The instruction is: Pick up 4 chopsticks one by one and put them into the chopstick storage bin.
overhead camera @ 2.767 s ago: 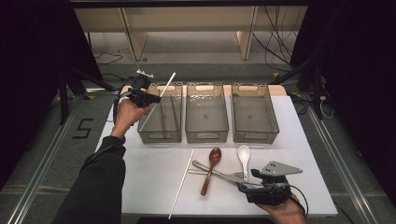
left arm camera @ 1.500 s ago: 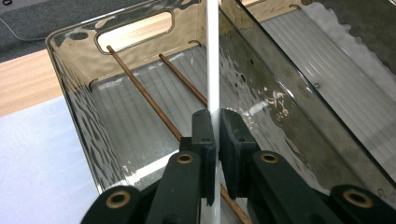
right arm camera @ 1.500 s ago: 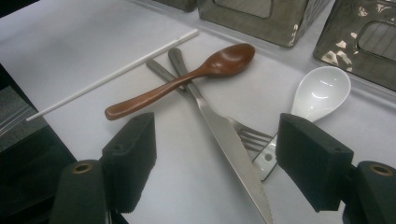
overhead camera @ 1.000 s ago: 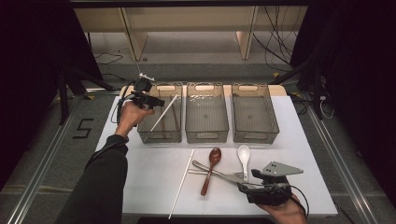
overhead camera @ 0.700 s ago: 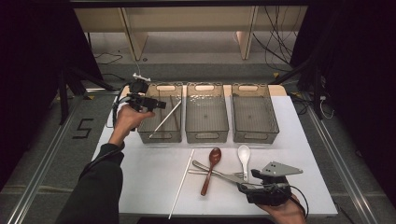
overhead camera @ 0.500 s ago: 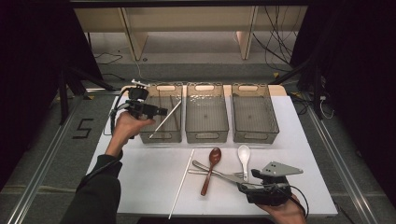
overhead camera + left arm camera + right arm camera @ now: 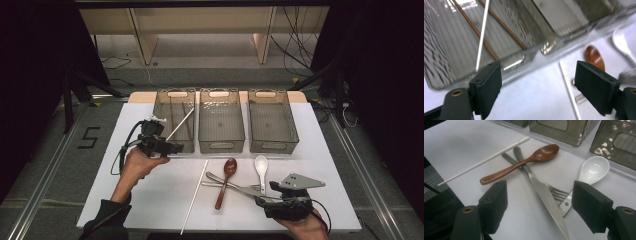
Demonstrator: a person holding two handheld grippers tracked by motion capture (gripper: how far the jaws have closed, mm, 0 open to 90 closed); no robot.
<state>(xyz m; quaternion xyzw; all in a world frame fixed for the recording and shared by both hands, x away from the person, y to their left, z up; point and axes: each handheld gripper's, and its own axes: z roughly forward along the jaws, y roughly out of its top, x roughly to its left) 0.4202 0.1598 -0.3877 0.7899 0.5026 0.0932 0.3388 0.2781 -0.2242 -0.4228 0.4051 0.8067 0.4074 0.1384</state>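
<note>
White chopstick [image 7: 179,124] leans inside the left bin [image 7: 161,103].

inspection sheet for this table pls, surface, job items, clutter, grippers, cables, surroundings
surface: white table top, no spills seen
job's things: white chopstick leaning in the left bin with brown chopsticks; second white chopstick, wooden spoon, white spoon, knife crossing a fork on the table
clutter: middle bin and right bin look empty
grippers: left gripper has just opened, nothing between its jaws; right gripper open over the cutlery
cables: black cable loops from the left gripper
surroundings: loose wires on the floor behind the table
</note>
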